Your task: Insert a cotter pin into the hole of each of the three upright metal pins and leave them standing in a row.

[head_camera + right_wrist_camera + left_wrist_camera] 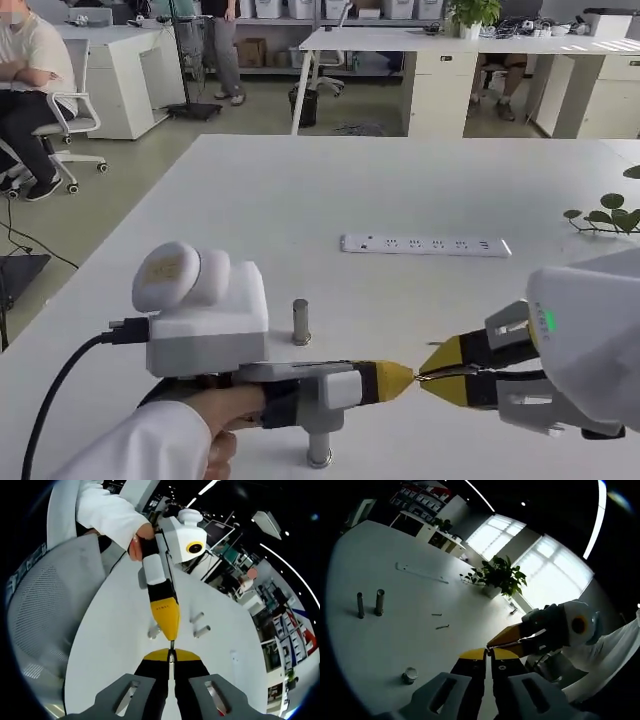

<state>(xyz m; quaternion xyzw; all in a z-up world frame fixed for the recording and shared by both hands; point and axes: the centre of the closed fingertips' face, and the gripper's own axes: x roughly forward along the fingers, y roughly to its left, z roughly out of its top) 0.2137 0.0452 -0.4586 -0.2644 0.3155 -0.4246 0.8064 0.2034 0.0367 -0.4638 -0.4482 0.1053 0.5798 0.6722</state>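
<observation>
My left gripper (404, 377) and right gripper (428, 376) meet tip to tip, both pinching the cotter pin (171, 647), which lies lengthwise between them. The nearest upright metal pin (319, 450) stands below my left gripper.

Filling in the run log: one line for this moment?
left gripper, right gripper: tip to tip, both shut on one cotter pin | three metal pins: upright on table | two loose cotter pins: lying on table

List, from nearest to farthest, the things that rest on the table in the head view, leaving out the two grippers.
near metal pin → second metal pin → power strip
</observation>
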